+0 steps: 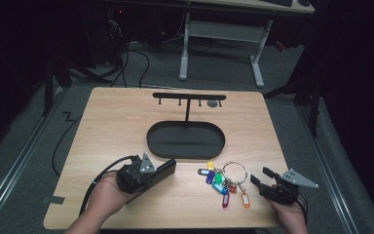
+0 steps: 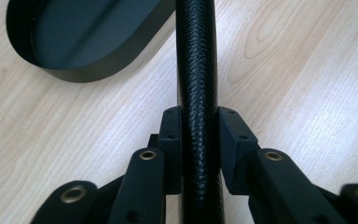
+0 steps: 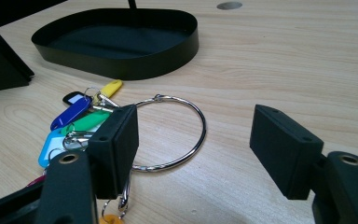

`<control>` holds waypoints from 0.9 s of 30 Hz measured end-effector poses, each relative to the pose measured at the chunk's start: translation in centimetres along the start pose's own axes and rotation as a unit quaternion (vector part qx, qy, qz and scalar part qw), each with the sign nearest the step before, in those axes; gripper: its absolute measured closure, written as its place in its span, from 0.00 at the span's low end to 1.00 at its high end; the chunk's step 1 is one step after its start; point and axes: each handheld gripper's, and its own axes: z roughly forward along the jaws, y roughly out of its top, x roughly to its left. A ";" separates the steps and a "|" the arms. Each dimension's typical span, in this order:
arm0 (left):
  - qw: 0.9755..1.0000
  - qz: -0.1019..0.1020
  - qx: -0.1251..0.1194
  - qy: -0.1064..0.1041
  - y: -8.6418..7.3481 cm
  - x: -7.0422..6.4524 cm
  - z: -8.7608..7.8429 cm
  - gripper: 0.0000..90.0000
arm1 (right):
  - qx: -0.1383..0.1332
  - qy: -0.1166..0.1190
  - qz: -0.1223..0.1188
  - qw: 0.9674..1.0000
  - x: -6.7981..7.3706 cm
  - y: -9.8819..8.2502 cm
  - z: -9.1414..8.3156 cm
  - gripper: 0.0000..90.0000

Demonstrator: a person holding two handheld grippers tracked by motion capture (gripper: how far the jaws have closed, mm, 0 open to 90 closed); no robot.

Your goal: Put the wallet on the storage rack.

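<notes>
Key ring [image 3: 168, 135] | flat on the table [image 1: 126, 122] by your wide-open right gripper [image 1: 262, 176] | light, slippery wire, so pinch the bare loop | left gripper [image 2: 199, 140] clamps a black case [image 2: 196, 70].

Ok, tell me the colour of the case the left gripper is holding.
Black, with a fine textured grain: the case shows best in the left gripper view, clamped by the left gripper.

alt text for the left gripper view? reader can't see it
The left gripper has its two black jaws closed on a black textured case that runs straight up the middle of the frame. It is held over a light wooden table, with the rounded end of a black oval tray at upper left.
</notes>
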 end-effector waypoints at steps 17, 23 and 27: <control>0.999 0.028 -0.007 0.022 2.4 1.2 -1.4 0.83 | -0.010 0.007 0.009 1.000 0.0 -0.3 -0.8 0.38; 0.998 0.057 -0.017 0.038 4.2 1.2 -1.7 0.82 | -0.011 0.011 0.009 1.000 -0.2 -0.4 -0.7 0.38; 0.996 0.076 -0.019 0.046 5.1 1.3 -1.2 0.82 | -0.015 0.012 0.001 1.000 0.0 -0.2 -0.7 0.38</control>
